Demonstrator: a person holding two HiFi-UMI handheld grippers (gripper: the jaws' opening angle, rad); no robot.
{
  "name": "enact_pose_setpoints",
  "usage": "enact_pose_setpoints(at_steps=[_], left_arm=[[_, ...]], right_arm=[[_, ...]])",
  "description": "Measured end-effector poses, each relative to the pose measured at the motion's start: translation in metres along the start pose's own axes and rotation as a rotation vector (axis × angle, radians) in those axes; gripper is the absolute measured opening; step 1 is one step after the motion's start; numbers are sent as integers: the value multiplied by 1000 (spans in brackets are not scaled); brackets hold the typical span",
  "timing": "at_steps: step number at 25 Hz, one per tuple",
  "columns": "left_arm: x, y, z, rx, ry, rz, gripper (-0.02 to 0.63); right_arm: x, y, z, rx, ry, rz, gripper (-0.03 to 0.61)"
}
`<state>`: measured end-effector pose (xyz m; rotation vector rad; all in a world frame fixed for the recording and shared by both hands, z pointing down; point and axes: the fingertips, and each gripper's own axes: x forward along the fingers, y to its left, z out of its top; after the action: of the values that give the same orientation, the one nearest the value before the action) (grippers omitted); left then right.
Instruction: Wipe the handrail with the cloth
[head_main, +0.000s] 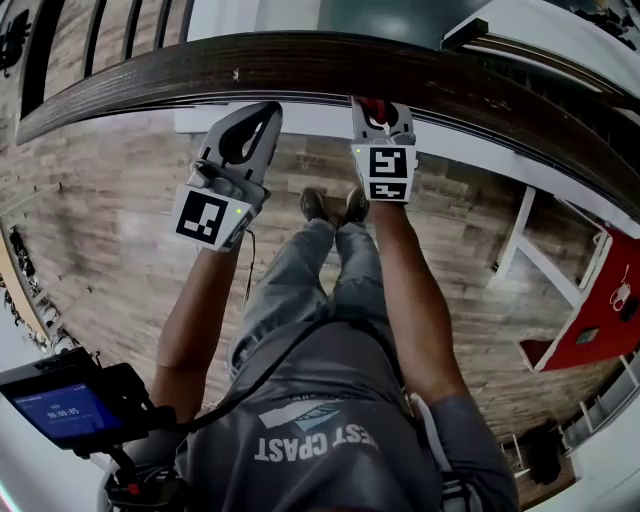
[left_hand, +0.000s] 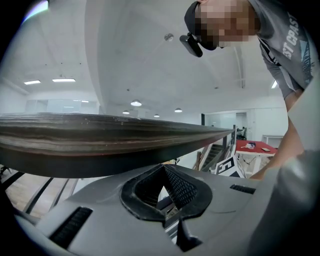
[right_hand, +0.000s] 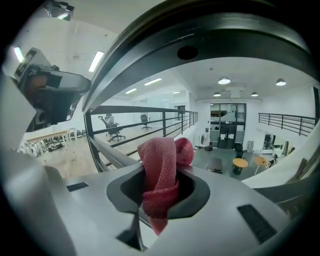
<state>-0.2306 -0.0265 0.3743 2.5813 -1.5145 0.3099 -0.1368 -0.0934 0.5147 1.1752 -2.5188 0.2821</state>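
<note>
A red cloth (right_hand: 161, 172), bunched into a narrow fold, is clamped between the jaws of the right tool (head_main: 380, 113), with a short tuft standing out past the jaw tips. In the head view this tuft sits at the near lower edge of the dark wooden handrail (head_main: 300, 62), which sweeps across the top of the frame. In the right gripper view the rail arcs across the upper frame above the cloth, and it is unclear whether they touch. The likely risk is that so little cloth sticks out that the hard jaw tips, not the fabric, rub the wood. Dragging along the rail could also tug the fold loose from the pinch. The left tool (head_main: 250, 125), at centre left, is closed on nothing, just below the rail's near edge. Far below lie a wooden floor (head_main: 100, 220) and the person's shoes (head_main: 333, 205).
</note>
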Motion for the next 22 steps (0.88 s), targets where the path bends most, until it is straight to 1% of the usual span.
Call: enact_pose_setpoints(at_steps=[1,2,4,6,7,8,9,10,13,16,18,19,20,22], left_arm=[[1,0,4,4,-12,-3,6],[0,1,9,7,-24,-5,6],[-9,11,11,13,-22,7,5],[-22,25,5,0,6,37,6],[-29,33,-2,-8,27,51,6],[-36,40,-9,-15,45,59,5],[-41,48,-15,-20,54,59,5],[-45,56,-20,-25,57,50,5],[-52,73,-28,-29,46,0,6],[-60,87,-25,-19,14,-54,5],[-75,111,-24,-14,0,-71,6],[-85,128,-25,-15,0,-72,5],[-97,146,-27,-17,4,-70,5],[-122,182,-31,-26,8,-70,6]], right_arm=[[-1,-4,3,12,-5,0,78],[-9,-19,5,29,-18,-35,78],[-39,-71,2,57,-38,-178,78],[-69,-122,-13,80,-14,-326,78],[-76,-137,-21,89,3,-372,78],[-77,-139,-26,90,14,-394,78],[-69,-129,-26,81,19,-393,78],[-55,-110,-23,64,20,-374,78],[1,-27,-8,10,15,-263,78],[44,50,9,10,-2,-153,78],[63,87,18,15,7,-108,78],[67,95,22,20,13,-116,78],[65,93,24,30,12,-153,78],[46,65,20,55,11,-295,78]])
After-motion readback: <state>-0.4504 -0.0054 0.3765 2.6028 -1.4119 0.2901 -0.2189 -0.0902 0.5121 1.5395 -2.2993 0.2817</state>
